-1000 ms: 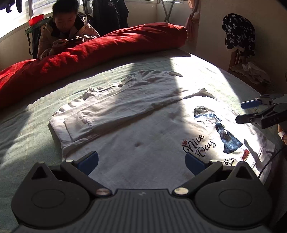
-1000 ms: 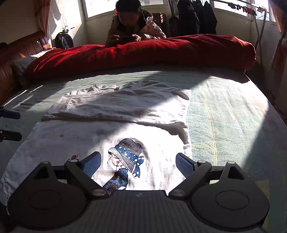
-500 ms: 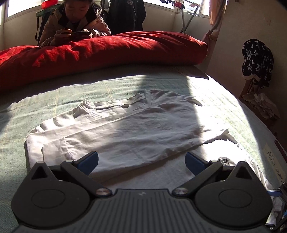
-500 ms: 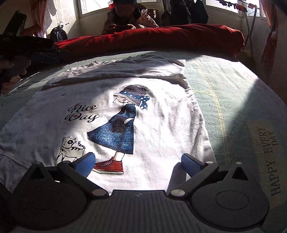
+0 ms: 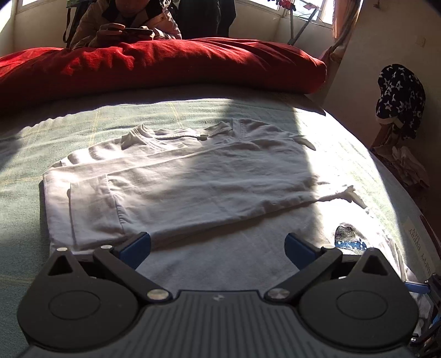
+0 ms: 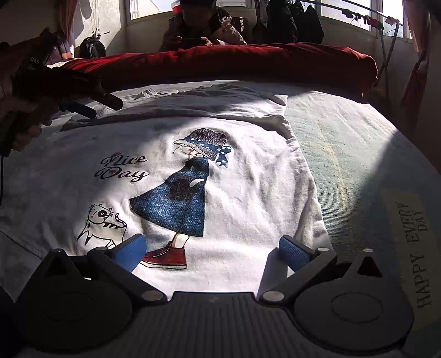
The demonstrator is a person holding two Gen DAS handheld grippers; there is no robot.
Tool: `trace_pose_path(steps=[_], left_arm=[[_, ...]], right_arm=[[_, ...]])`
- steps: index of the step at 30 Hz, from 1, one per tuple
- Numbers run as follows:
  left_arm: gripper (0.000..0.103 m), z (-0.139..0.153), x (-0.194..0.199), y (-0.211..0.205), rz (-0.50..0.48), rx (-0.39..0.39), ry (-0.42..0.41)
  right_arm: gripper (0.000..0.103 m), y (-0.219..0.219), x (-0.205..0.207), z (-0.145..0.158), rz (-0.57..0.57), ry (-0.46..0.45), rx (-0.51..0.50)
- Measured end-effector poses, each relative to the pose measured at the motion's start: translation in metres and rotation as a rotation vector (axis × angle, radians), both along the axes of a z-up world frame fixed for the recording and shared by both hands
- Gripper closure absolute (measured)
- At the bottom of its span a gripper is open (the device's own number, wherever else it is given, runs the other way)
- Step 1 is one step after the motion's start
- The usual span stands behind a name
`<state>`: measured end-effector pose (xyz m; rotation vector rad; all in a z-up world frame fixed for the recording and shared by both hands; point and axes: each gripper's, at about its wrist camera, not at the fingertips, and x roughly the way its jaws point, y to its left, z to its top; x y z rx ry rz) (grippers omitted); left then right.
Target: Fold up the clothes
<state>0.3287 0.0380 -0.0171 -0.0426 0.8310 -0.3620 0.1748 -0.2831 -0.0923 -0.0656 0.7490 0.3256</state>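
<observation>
A white long-sleeved shirt [image 6: 226, 176] is spread flat on the green bedspread [image 6: 358, 143], its printed front facing up, with both sleeves [image 5: 193, 187] folded across the chest. The print of a girl in a blue dress [image 6: 179, 198], the words "Nice Day" and a small cat is seen whole only from the right wrist; from the left wrist only the hat shows, the rest being hidden behind the gripper body. The near hem is cut off beneath both grippers.

The right gripper [image 6: 212, 249] is held over the hem end with its blue pads [image 6: 292, 252] spread wide and nothing clamped between them. The left gripper [image 5: 217, 246] is likewise held apart over the shirt's middle, nothing being gripped.

A red quilt [image 5: 165, 63] is rolled along the far edge of the bed. Behind it a person [image 5: 124, 24] with a phone is partly cut off by the frame. No containers can be made out.
</observation>
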Motion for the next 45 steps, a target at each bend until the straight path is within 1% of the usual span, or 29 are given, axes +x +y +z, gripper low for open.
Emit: trace_pose_path(steps=[2,4,7,11,13,16,17,19,23,27,33,35,38,39,42,45], left_arm=[[0.001,0.015,-0.025,0.000,-0.030,0.021,-0.023],[0.001,0.023,-0.052,-0.002,-0.064,0.031,-0.034],[0.001,0.024,-0.094,-0.010,-0.106,0.064,-0.053],[0.001,-0.001,-0.137,-0.023,-0.128,0.111,-0.055],[0.001,-0.017,-0.150,-0.024,-0.120,0.092,-0.020],[0.001,-0.043,-0.167,-0.019,-0.062,0.043,0.042],[0.001,-0.048,-0.174,-0.017,-0.044,0.036,0.038],[0.001,-0.050,-0.186,-0.013,-0.019,0.029,0.000],[0.001,-0.052,-0.197,-0.008,0.031,0.017,-0.010],[0.001,-0.054,-0.205,-0.014,0.046,0.063,-0.030],[0.001,-0.046,-0.216,-0.018,0.092,0.088,-0.047],[0.001,-0.041,-0.222,-0.016,0.086,0.074,-0.074],[0.001,-0.043,-0.224,-0.009,0.096,0.022,-0.050],[0.001,-0.046,-0.224,-0.005,0.114,0.009,-0.032],[0.001,-0.049,-0.229,0.004,0.134,-0.010,-0.027],[0.001,-0.042,-0.232,0.011,0.159,-0.026,-0.017]], right_arm=[[0.000,0.001,-0.004,0.005,-0.011,0.009,0.013],[0.000,0.001,-0.009,0.010,-0.016,0.016,0.034],[0.000,0.006,-0.021,0.016,-0.001,0.018,0.076],[0.000,0.016,-0.034,0.016,0.029,0.013,0.072],[0.000,0.019,-0.039,0.014,0.039,0.016,0.074],[0.000,0.020,-0.044,0.008,0.042,0.014,0.054],[0.000,0.020,-0.046,0.006,0.044,0.010,0.049],[0.000,0.019,-0.049,0.004,0.049,-0.002,0.044],[0.000,0.019,-0.053,0.000,0.058,-0.023,0.032],[0.000,0.025,-0.057,-0.005,0.076,-0.056,-0.021],[0.000,0.021,-0.060,-0.004,0.095,-0.058,-0.021],[0.000,0.022,-0.061,-0.005,0.098,-0.061,-0.026],[0.000,0.022,-0.062,-0.006,0.097,-0.067,-0.029],[0.000,0.022,-0.062,-0.006,0.097,-0.068,-0.030],[0.000,0.022,-0.064,-0.006,0.097,-0.068,-0.030],[0.000,0.020,-0.066,-0.006,0.101,-0.071,-0.032]])
